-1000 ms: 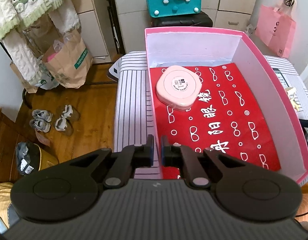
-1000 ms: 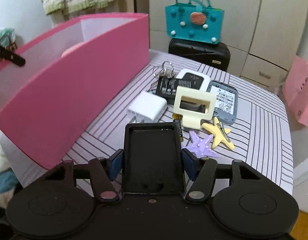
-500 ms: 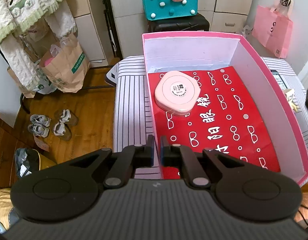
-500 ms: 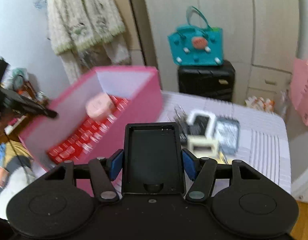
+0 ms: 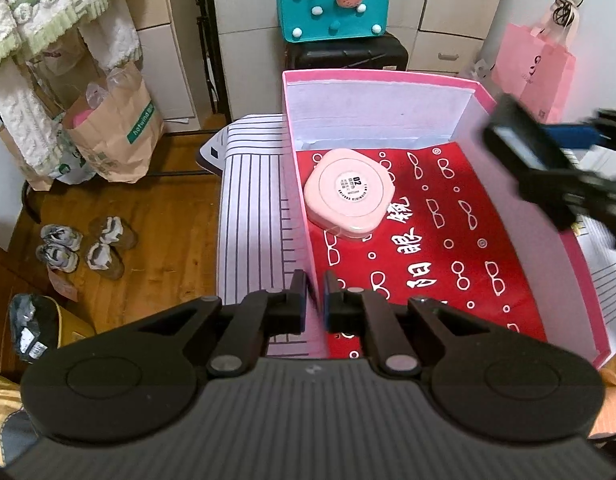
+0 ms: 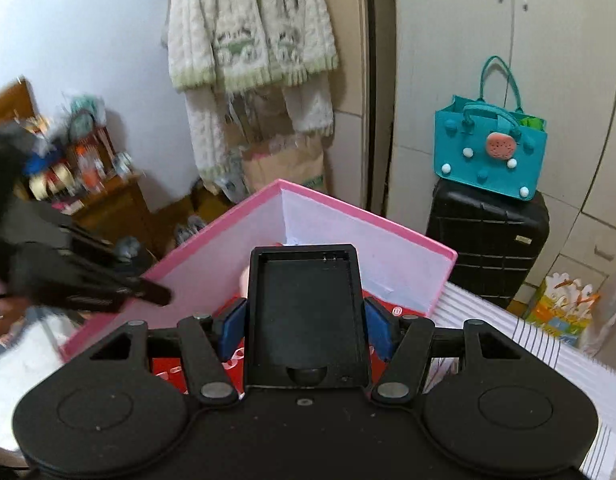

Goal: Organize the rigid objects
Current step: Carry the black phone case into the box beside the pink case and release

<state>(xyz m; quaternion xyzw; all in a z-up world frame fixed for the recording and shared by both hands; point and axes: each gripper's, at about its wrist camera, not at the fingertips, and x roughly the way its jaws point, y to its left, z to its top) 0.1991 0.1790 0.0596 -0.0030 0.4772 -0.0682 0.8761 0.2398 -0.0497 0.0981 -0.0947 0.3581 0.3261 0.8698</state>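
Note:
A pink box (image 5: 303,208) with a red printed lining stands on the striped table. A pink rounded case (image 5: 350,194) lies inside it near the back left. My left gripper (image 5: 314,294) is shut on the box's left wall at its near corner. My right gripper (image 6: 303,330) is shut on a black rectangular tray-like case (image 6: 305,316) and holds it above the box's right side. In the left wrist view that black case (image 5: 524,160) shows blurred over the box's right wall. In the right wrist view the box (image 6: 340,224) lies below and ahead.
A striped cloth covers the table (image 5: 251,216). A teal bag (image 5: 334,2) sits on a black suitcase (image 5: 348,56) behind the table. Paper bags (image 5: 111,128) and shoes (image 5: 83,244) are on the wooden floor at left. A pink bag (image 5: 536,68) hangs at right.
My right gripper has lifted the black case away from the objects on the table and carried it left, up over the pink box. My left gripper has kept its hold on the box wall.

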